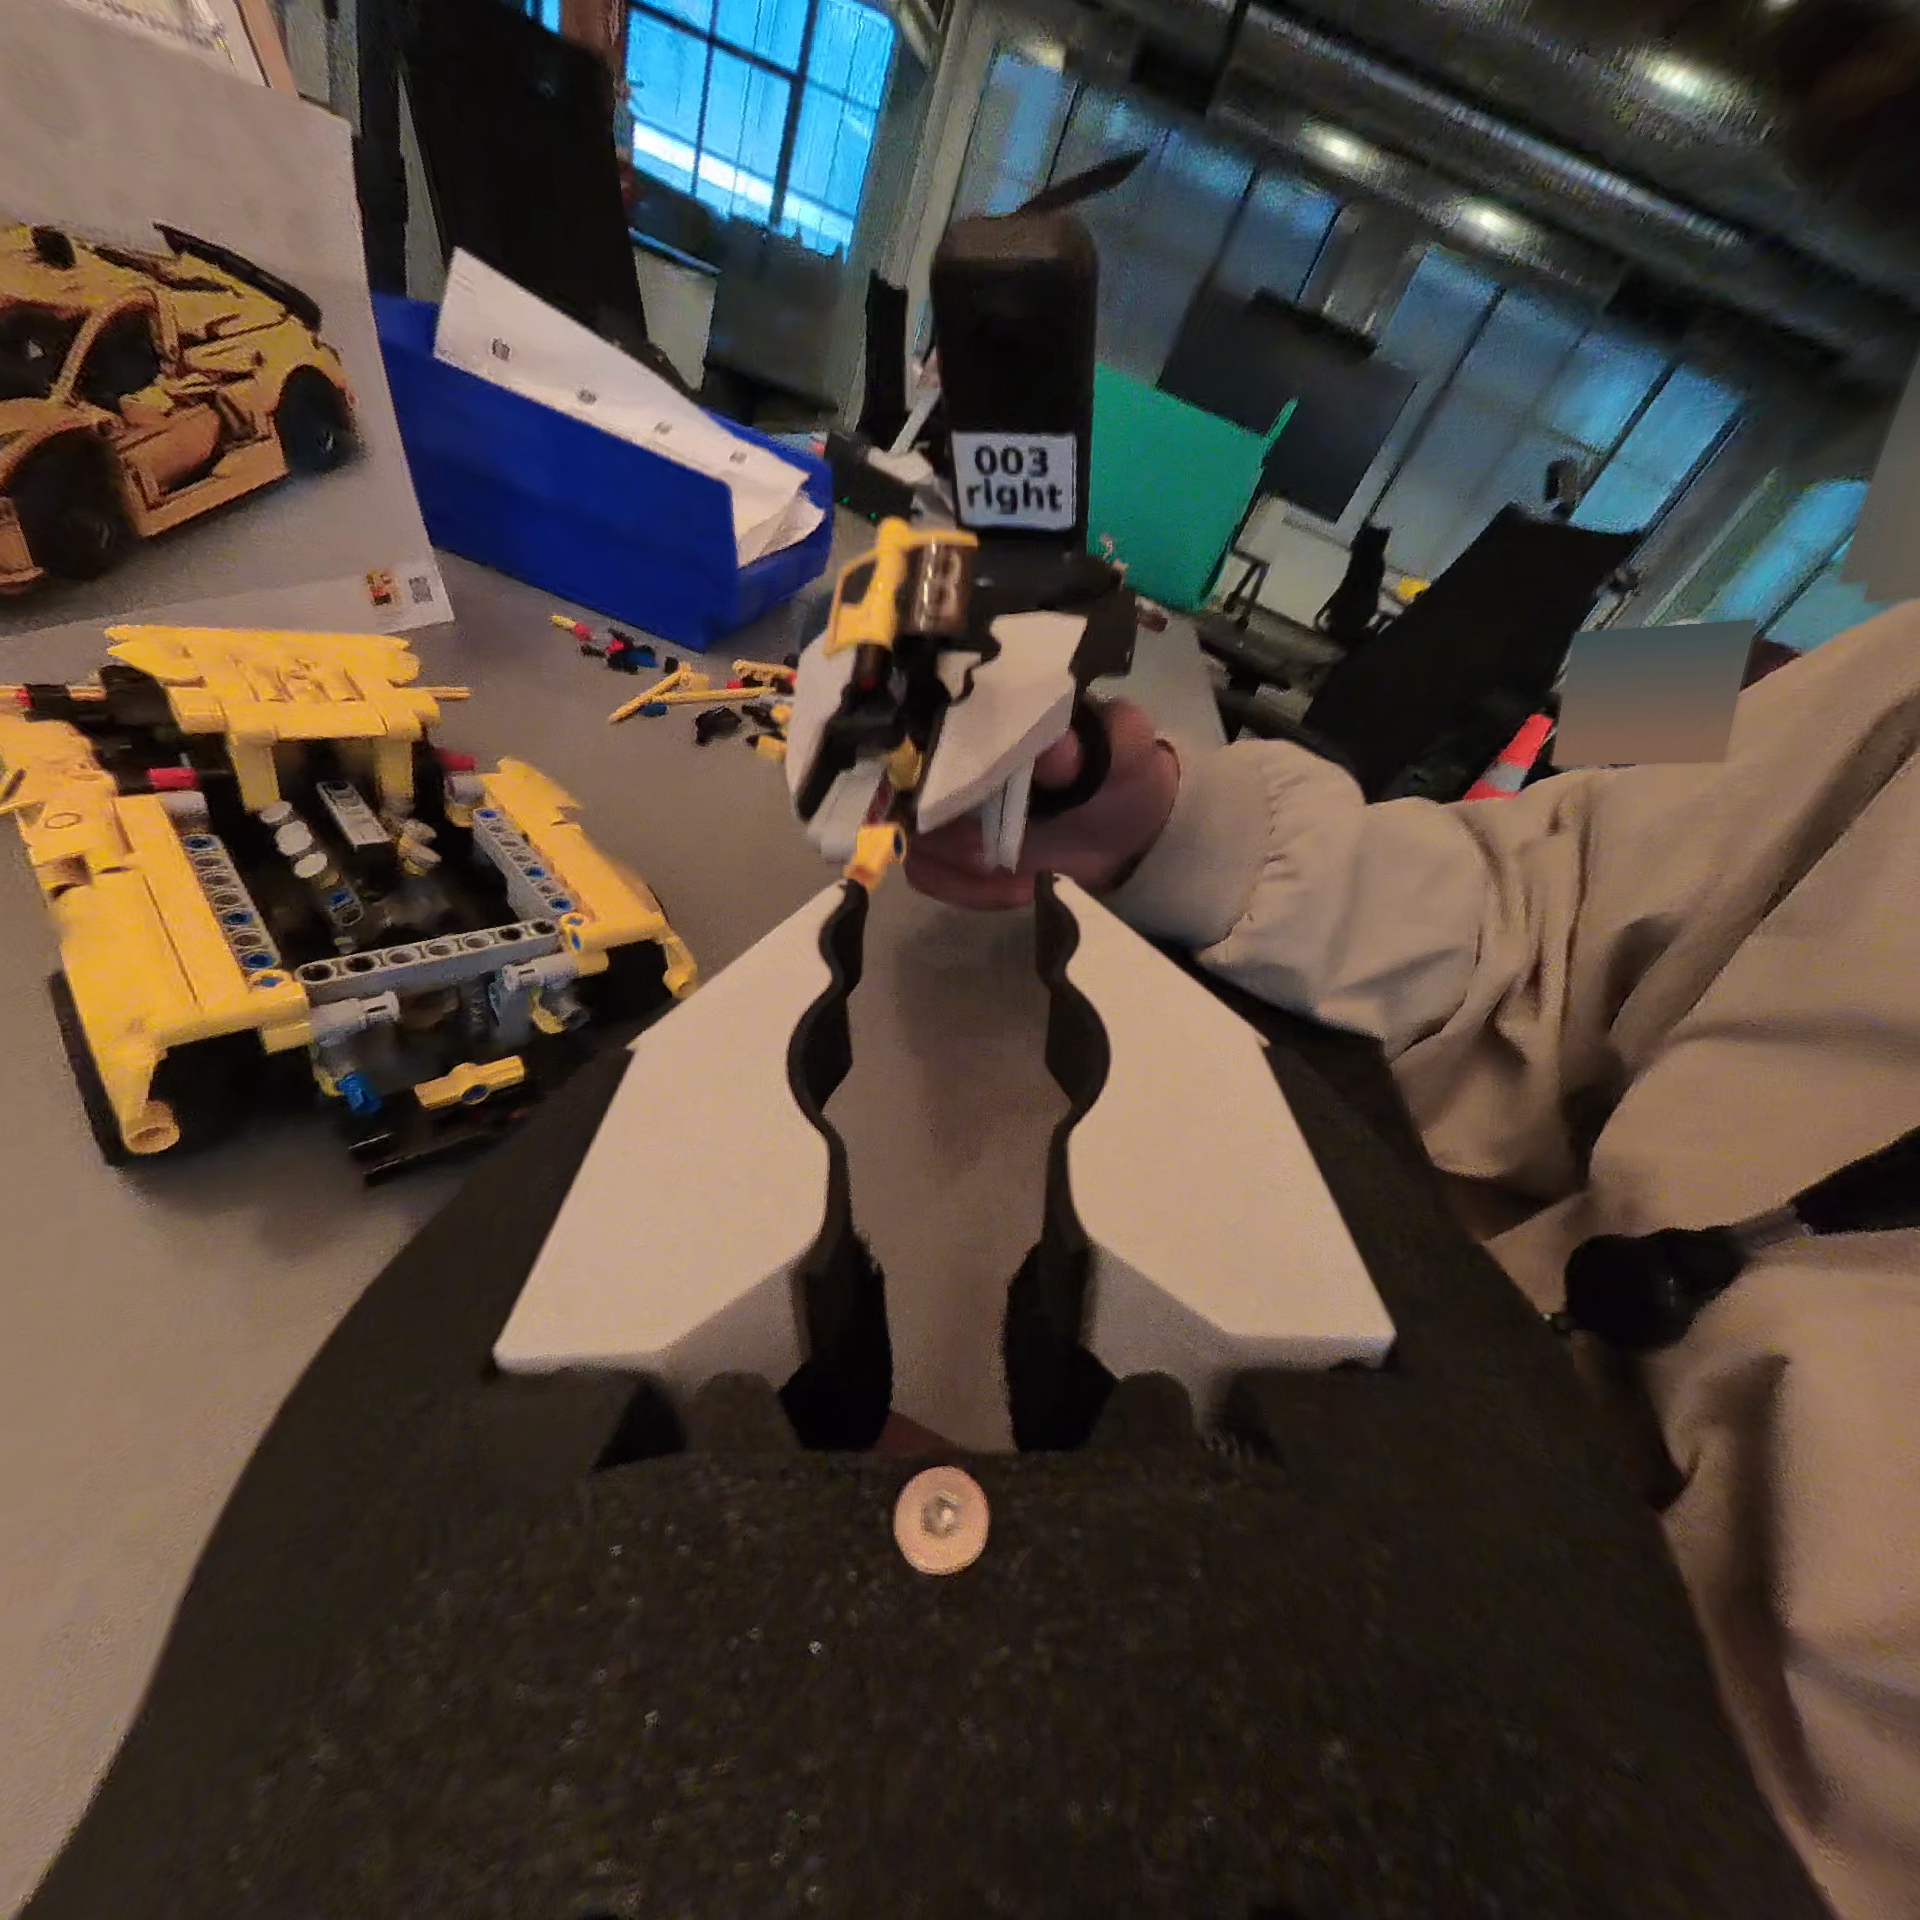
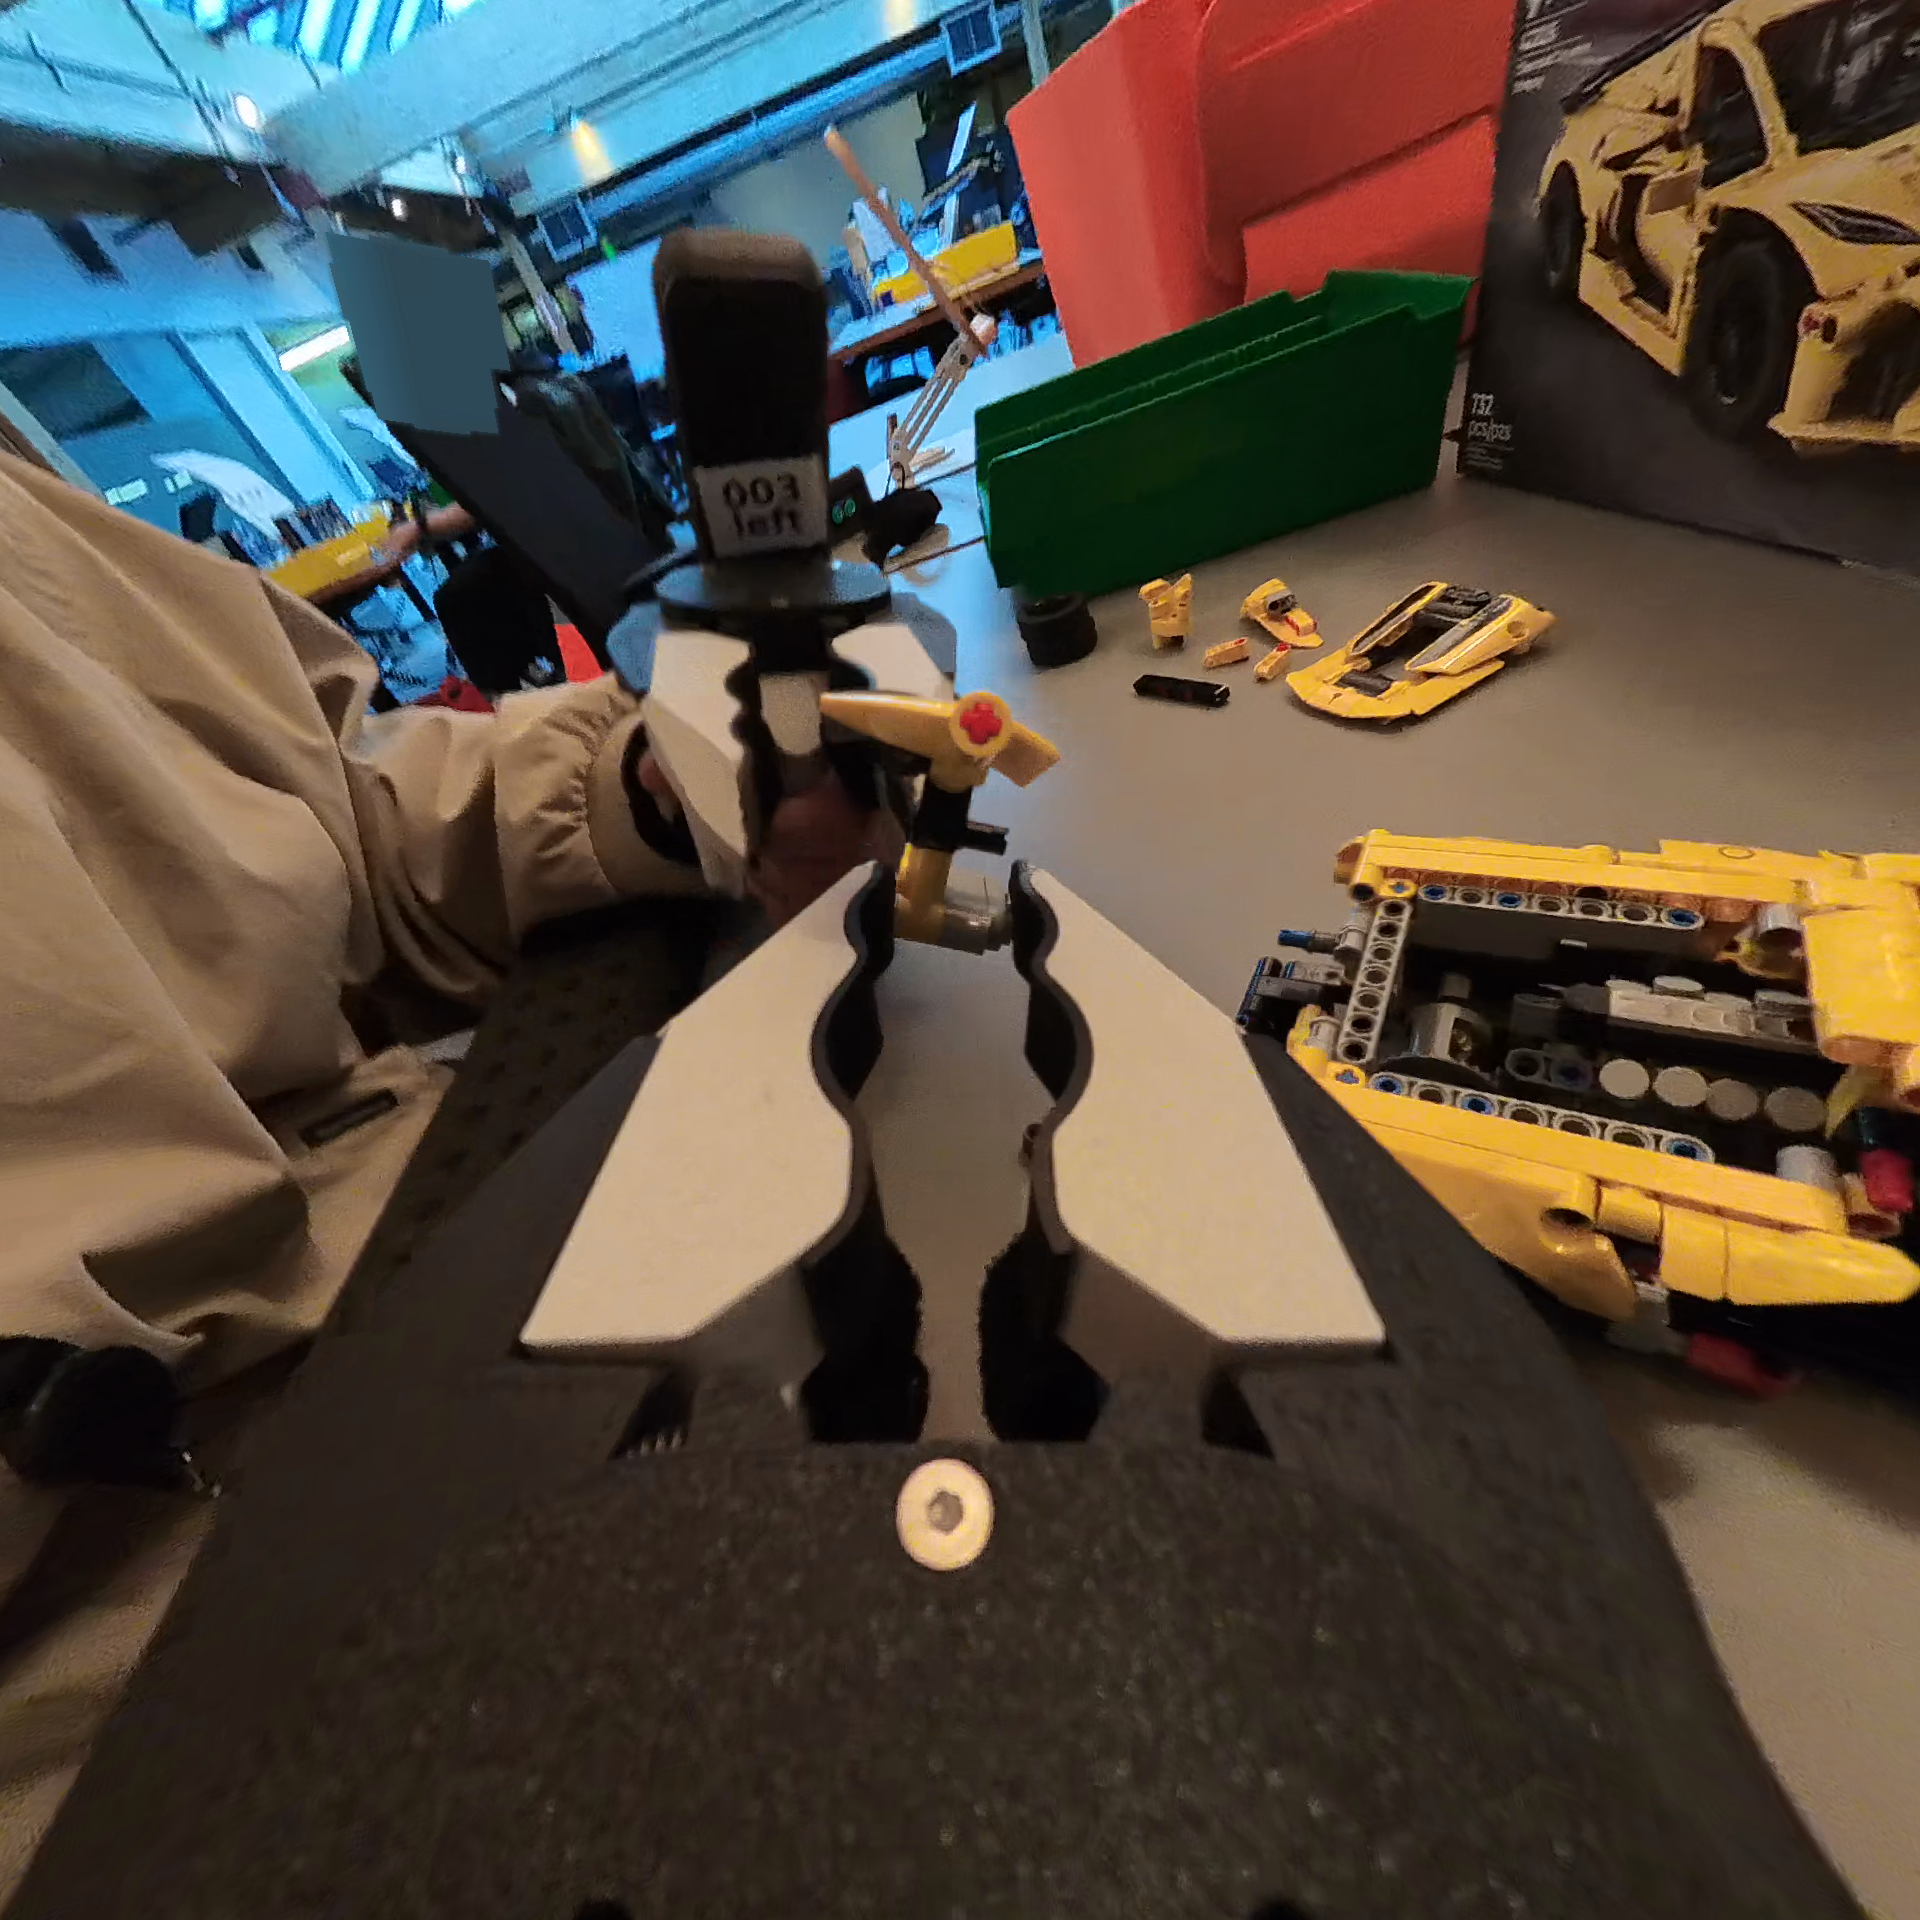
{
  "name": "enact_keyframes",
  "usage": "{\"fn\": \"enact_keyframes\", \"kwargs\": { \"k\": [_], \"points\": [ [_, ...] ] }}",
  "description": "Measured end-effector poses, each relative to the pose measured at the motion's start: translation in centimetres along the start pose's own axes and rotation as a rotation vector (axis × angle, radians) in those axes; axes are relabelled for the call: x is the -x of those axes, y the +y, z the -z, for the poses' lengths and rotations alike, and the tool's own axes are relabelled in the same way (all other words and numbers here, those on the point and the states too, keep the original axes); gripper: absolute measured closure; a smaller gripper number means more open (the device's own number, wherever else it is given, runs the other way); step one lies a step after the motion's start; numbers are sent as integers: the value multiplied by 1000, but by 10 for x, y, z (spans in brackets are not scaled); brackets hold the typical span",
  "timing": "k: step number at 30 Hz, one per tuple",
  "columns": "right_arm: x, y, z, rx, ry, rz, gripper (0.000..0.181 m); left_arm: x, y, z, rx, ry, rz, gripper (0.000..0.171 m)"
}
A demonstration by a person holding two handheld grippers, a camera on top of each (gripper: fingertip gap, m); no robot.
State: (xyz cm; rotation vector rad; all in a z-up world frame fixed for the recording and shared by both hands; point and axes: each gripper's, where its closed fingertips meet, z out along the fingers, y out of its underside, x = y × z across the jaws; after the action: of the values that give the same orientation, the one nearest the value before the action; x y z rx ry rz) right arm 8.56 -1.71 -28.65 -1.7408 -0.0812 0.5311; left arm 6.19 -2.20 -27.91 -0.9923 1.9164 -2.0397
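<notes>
Your right gripper [image 2: 951, 883] is pinching a small yellow, black and grey brick sub-assembly [image 2: 940, 821] at its fingertips, clamped on the grey-and-yellow connector at the bottom. The piece stands up from there on a black stem to a yellow blade-shaped part with a red cross pin at the top. In the left wrist view the same gripper [image 1: 883, 800] faces you, and more of the piece [image 1: 899, 623] shows against its white fingers.

Your left gripper [image 1: 951, 894] is spread, with only grey surface between its fingers. Its tips sit just below the lowest yellow connector of the held piece; whether the left tip touches it cannot be told. In the right wrist view that gripper [image 2: 790, 717] stands just behind the yellow blade.

To the left of your left gripper, the half-built yellow brick car chassis with grey perforated beams [image 1: 312, 883] lies on the grey surface [image 1: 156, 1351]. Beyond it stands the printed box showing a yellow car [image 1: 177, 395], then a blue plastic bin holding white paper [image 1: 582, 488], with loose small parts [image 1: 686, 686] scattered in front of it.

To the right of your right gripper lies the same chassis [image 2: 1621, 1060]. Farther ahead are a flat yellow and black body panel [image 2: 1423, 649], a black tyre [image 2: 1055, 629], small yellow pieces [image 2: 1226, 623] and a green plastic bin [image 2: 1216, 436].
</notes>
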Motion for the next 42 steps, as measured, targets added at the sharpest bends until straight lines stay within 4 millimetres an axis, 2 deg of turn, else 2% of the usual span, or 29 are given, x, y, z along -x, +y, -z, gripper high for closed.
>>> {"fn": "enact_keyframes", "kwargs": {
  "k": [5, 11, 13, 17, 19, 21, 25, 30, 34, 38, 42],
  "points": [
    [8, 3, -3, 17, -31, 28, 160, 5, 4, 1, 22, -39, -13, 154],
    [14, -3, -6, -22, -47, 47, 160, 5, 9, -3, 50, -41, -29, 154],
    [13, 1, -7, 4, -49, 33, 160, 4, 6, -3, 32, -41, -33, 165],
    [10, 9, -9, 53, -14, 68, 160, 9, 9, -2, 44, -60, -34, 162],
    [8, 10, -9, 65, -6, 69, 160, 9, 9, -2, 43, -62, -33, 150],
    [8, 16, -11, 98, 1, 84, 160, 8, 9, -2, 44, -47, -20, 147],
    [9, 15, -11, 91, -5, 71, 160, 10, 13, -2, 71, -48, -15, 161],
    [9, 14, -10, 88, -2, 70, 160, 10, 14, -2, 75, -44, -13, 159],
    [7, 16, -11, 98, 8, 66, 160, 11, 18, -3, 91, -53, -29, 163],
    [-7, 25, -12, 154, 108, 94, 167, 14, 24, -2, 142, -88, -105, 168],
    [-8, 24, -14, 132, 91, 11, 168, 10, 24, -2, 148, -87, -160, 169]
  ]
}}
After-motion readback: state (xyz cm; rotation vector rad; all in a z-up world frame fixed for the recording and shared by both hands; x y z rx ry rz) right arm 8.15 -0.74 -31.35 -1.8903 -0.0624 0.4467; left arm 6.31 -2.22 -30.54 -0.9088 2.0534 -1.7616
